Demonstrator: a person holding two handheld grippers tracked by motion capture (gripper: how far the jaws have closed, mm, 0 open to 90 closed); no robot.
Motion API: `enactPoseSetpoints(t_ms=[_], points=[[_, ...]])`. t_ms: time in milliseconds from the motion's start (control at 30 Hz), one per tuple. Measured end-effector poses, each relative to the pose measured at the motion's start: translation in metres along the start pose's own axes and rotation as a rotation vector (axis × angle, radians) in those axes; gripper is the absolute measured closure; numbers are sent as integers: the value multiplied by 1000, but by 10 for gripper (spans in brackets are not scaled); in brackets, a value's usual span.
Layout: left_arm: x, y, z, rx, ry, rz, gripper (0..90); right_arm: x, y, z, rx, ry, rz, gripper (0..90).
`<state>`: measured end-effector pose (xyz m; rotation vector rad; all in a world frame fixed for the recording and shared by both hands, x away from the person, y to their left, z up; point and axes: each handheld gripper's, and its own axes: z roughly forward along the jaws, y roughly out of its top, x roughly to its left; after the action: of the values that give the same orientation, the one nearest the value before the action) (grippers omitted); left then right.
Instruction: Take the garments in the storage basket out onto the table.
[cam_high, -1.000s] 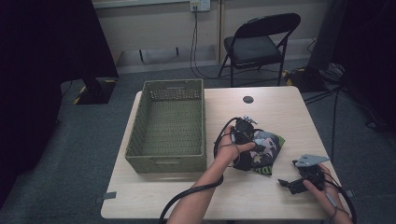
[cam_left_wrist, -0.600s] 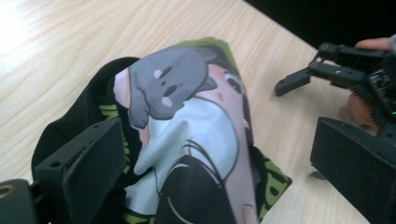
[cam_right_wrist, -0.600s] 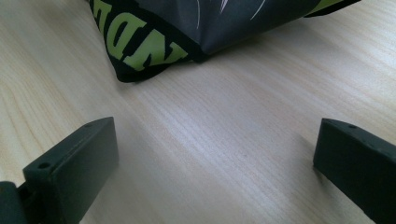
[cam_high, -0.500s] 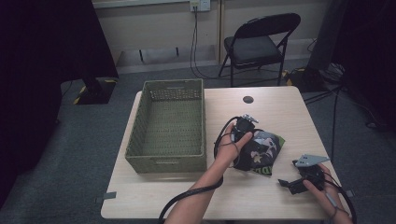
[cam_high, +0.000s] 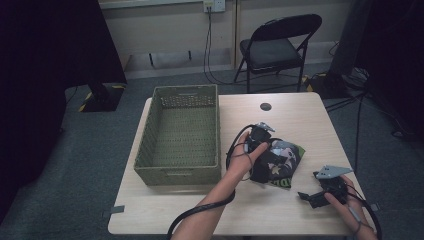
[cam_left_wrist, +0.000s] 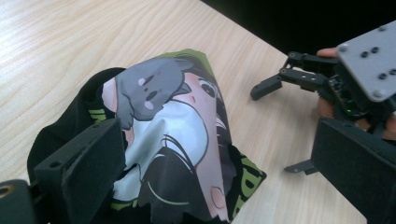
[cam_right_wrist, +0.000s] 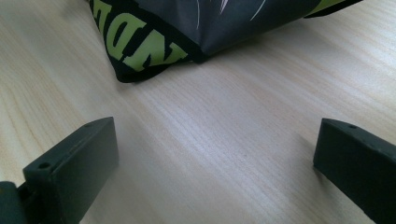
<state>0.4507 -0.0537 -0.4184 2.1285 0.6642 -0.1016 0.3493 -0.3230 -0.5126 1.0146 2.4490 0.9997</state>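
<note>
Printed bag lies on the table, right of centre, just right of the basket; black w/ green lettering and a cartoon print, crumpled, top peaked up. Left gripper sits right over the bag's left/far part, held by the left hand. In the left gripper view its jaws stand wide apart w/ the bag between them, the left jaw close against the black fabric; can't tell if touching. Right gripper is near the table's front-right corner, near the bag's lower right but apart from it, jaws spread wide. Right gripper view: bare wood between the jaws, bag's lettered edge ahead, no contact. Basket takes the table's left half. Open tabletop beyond the bag toward the far edge, where a small dark disc sits, and along the front edge between the arms. Folding chair stands past the far edge.
</note>
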Motion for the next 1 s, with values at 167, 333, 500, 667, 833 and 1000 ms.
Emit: enactPoseSetpoints(t_ms=[167, 333, 500, 667, 833, 1000], points=[[-1, -3, -7, -1, -6, 6, 24, 0, 0, 0, 0, 0, 0, 0], [-1, -9, -12, -4, -16, 7, 24, 0, 0, 0, 0, 0, 0, 0], [-2, -17, -15, -3, -27, 14, 24, 0, 0, 0, 0, 0, 0, 0], [-4, -22, -20, -4, -42, 22, 24, 0, 0, 0, 0, 0, 0, 0], [-6, -27, -26, -1, -52, 36, 24, 0, 0, 0, 0, 0, 0, 0], [-7, -34, -29, -2, -64, 37, 24, 0, 0, 0, 0, 0, 0, 0]])
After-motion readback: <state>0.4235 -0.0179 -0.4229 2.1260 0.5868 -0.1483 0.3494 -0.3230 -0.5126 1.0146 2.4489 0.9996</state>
